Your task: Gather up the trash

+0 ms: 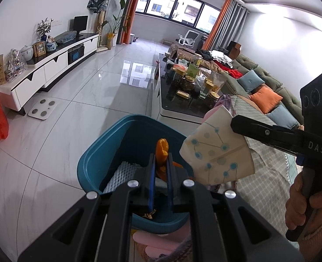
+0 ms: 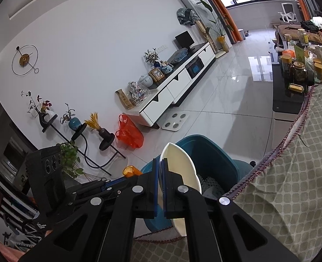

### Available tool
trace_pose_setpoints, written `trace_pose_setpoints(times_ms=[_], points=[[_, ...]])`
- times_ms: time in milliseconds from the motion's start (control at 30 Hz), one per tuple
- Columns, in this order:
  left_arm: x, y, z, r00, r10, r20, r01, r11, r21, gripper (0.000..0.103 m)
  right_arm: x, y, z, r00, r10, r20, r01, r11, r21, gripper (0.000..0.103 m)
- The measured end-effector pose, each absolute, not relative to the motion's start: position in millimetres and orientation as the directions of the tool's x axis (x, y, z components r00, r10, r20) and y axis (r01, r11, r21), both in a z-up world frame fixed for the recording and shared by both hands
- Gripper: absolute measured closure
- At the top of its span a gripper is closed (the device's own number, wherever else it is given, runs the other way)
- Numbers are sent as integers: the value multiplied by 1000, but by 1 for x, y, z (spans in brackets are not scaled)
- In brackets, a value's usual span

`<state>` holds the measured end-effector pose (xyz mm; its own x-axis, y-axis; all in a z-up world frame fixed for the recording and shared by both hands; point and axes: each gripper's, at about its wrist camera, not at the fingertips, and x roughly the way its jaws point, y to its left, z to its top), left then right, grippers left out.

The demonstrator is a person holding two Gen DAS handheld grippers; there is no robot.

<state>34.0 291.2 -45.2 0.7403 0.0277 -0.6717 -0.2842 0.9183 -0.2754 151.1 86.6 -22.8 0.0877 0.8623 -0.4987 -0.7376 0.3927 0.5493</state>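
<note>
Over the bin (image 1: 95, 159), both fingers (image 1: 153, 168) tilt down, clamped.

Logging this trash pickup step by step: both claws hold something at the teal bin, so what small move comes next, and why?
Probably open the left claw: its orange peel hangs over the open teal bin, so it should drop in. The right claw, shut on the paper cup, follows.

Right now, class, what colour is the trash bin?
Teal blue bin, clearest in the left wrist view.
</note>
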Motion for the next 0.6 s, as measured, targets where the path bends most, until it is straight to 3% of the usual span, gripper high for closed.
trace_pose_setpoints(times_ms=[600], points=[[46, 301, -62, 713, 42, -699, -324, 905, -276, 93, 155, 109, -35, 77, 845, -530, -736, 406, 542, 99]])
